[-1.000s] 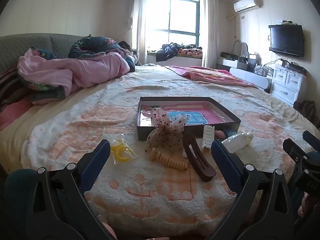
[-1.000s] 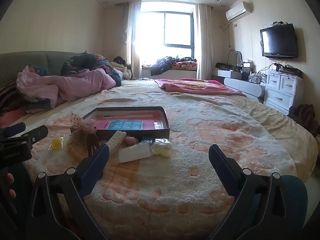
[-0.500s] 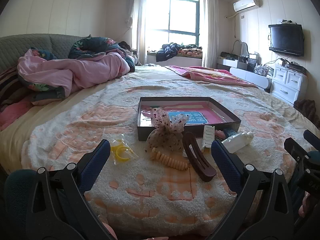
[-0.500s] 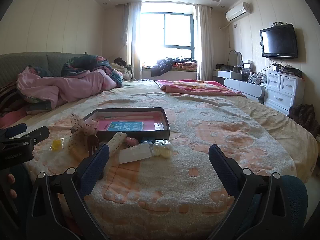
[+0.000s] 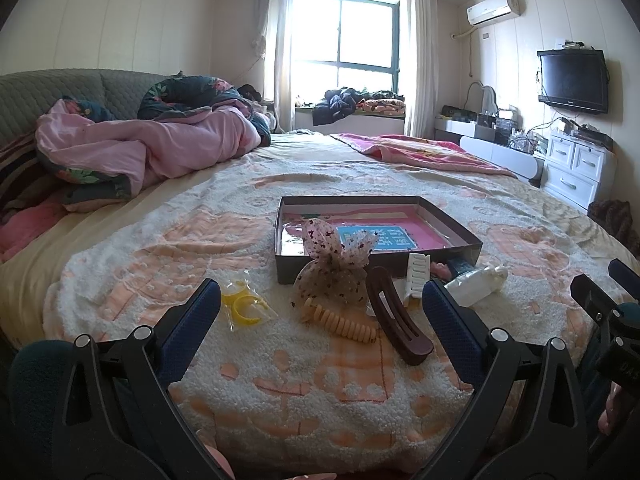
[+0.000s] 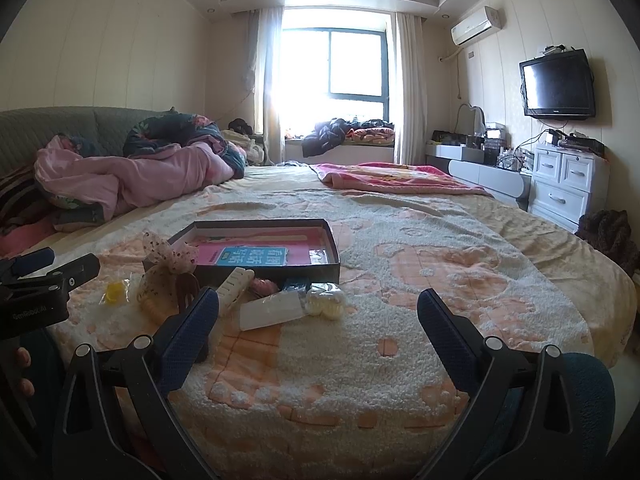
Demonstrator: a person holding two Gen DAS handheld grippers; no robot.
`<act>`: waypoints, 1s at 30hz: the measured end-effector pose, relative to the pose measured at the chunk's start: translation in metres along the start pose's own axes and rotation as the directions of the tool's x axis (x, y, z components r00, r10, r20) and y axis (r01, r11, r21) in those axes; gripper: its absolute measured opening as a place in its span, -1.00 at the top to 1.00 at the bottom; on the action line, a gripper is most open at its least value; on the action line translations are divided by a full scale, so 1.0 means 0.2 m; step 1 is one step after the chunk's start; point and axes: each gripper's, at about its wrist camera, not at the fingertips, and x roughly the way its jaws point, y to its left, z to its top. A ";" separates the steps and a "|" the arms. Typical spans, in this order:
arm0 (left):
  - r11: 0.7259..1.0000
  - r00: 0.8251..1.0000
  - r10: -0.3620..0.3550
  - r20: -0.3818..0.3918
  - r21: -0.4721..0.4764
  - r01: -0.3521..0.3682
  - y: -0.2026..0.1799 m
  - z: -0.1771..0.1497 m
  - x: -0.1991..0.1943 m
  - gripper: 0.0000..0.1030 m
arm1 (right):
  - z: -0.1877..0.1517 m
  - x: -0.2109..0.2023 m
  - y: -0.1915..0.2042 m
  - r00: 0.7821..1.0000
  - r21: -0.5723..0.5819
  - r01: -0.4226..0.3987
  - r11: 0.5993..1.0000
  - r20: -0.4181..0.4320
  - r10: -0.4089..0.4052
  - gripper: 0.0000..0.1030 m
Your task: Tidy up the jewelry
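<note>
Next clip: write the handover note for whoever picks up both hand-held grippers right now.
Left hand-held gripper: open, empty, hovering short of the items.
Right hand-held gripper: open, empty, further right.
Box on the bed holds only a pink and blue printed sheet.
In front of it, loose: brown hair clip, beige spiral tie, dotted bow pouch, yellow rings in bag, white comb, cream packet.
Nothing sorted yet; all pieces remain.

One dark box [image 5: 378, 254], one spotted gauze pouch [image 5: 334, 280], one brown hair clip [image 5: 398, 326], one beige spiral hair tie [image 5: 340, 322], one white comb [image 5: 416, 276], two yellow rings [image 5: 244, 306] counted.
</note>
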 end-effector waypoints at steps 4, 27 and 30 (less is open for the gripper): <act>1.000 1.000 0.001 0.003 0.000 -0.001 0.00 0.00 0.00 -0.80 | 0.00 0.00 0.00 1.000 0.002 -0.001 1.000 0.001 0.001 -0.88; 1.000 1.000 0.004 0.012 0.002 -0.004 0.00 0.02 -0.01 -0.80 | 0.05 -0.04 0.00 1.000 -0.001 0.000 1.000 0.013 0.000 -0.88; 1.000 1.000 0.004 0.013 0.003 -0.004 0.00 0.02 -0.02 -0.80 | 0.05 -0.04 0.00 1.000 -0.001 -0.001 1.000 0.015 0.001 -0.88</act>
